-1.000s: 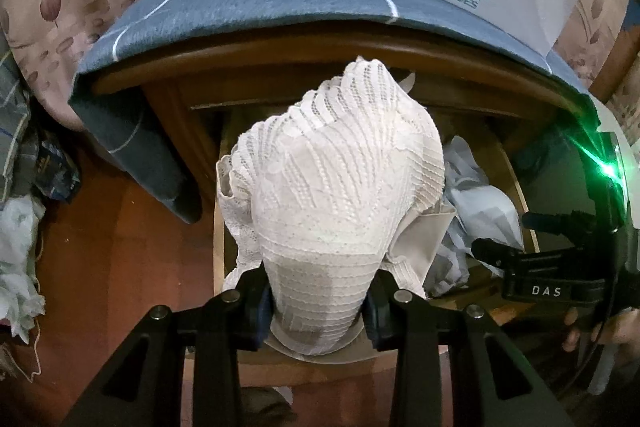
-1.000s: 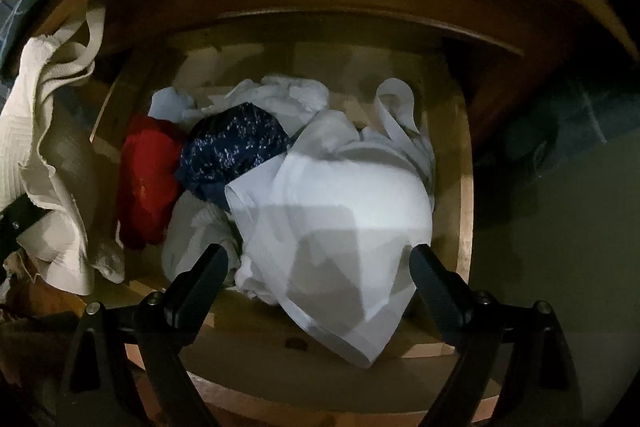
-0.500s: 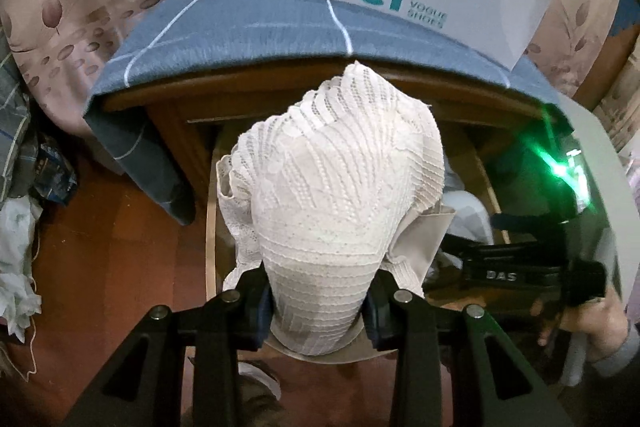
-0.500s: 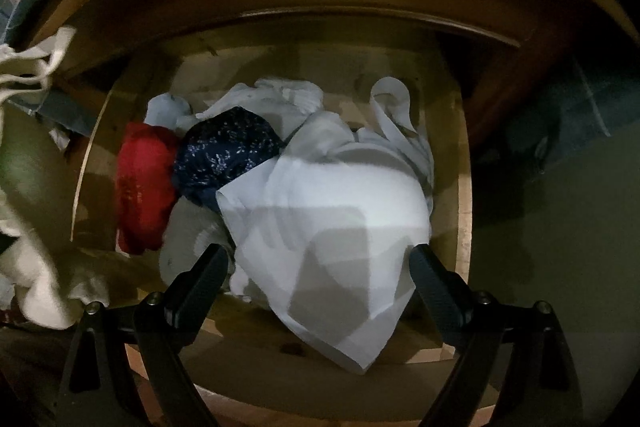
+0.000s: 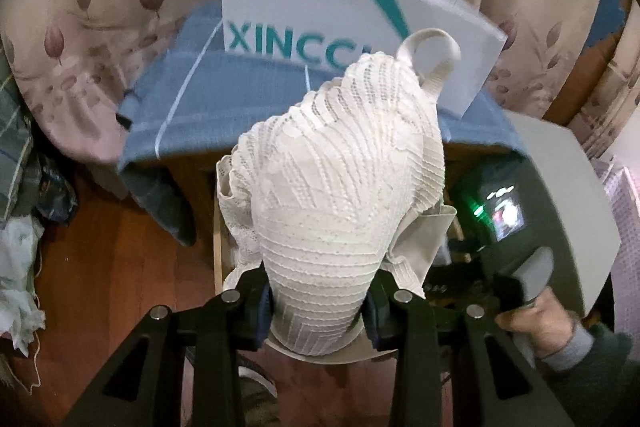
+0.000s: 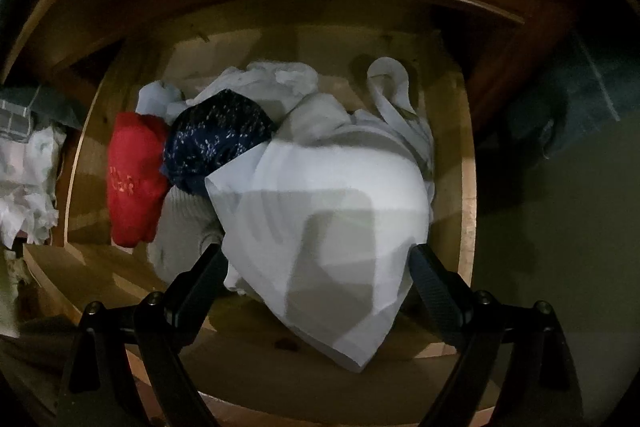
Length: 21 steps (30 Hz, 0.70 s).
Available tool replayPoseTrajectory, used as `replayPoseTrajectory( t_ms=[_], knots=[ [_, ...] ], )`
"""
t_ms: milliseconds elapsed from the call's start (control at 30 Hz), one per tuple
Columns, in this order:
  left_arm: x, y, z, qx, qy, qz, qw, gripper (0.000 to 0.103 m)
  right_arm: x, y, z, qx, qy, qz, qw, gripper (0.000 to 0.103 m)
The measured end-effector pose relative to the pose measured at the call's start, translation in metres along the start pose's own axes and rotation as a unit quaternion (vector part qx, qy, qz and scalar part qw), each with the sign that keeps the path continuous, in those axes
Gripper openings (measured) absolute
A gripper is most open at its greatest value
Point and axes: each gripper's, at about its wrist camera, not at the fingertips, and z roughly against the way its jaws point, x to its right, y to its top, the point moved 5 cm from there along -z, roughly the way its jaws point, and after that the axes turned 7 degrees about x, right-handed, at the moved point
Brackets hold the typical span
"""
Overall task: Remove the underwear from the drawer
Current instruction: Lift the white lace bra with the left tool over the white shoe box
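Left wrist: left gripper point(image 5: 320, 301) clamped on lace underwear point(image 5: 340, 195); right gripper point(image 6: 316, 269) wide, empty.

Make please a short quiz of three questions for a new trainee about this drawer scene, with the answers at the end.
1. True or false: the left tongs are shut on a cream lace garment.
2. Which garment lies directly between the open right tongs? A. the red garment B. the dark blue patterned garment C. the large white garment
3. Fill in: behind the lace garment stands a white box printed with teal ______.

Key
1. True: both pads press on its lower end.
2. C: it lies in the wooden drawer, not gripped.
3. Letters.
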Motion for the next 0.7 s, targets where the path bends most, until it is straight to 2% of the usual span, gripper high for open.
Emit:
replayPoseTrajectory(
  t_ms=[133,267,400,567,700],
  knots=[
    [-0.001,0.032,0.027,0.027,-0.009,-0.001,0.9996,0.036,0.001,-0.002,-0.003,-0.008,0.001,-0.002,1.0,0.09],
    [-0.001,0.075,0.053,0.066,0.02,-0.035,0.997,0.036,0.002,-0.002,-0.005,-0.013,0.001,-0.008,1.0,0.09],
    [-0.001,0.123,0.074,0.102,0.029,-0.057,0.9928,0.036,0.001,-0.003,-0.007,-0.015,0.0,-0.006,1.0,0.09],
    [0.002,0.183,0.077,0.125,0.034,-0.075,0.9887,0.036,-0.004,-0.002,-0.012,-0.019,0.001,-0.003,1.0,0.09],
    [0.004,0.23,0.062,0.141,0.047,-0.093,0.9845,0.036,-0.002,-0.005,-0.012,-0.024,0.002,0.001,1.0,0.09]
  ],
)
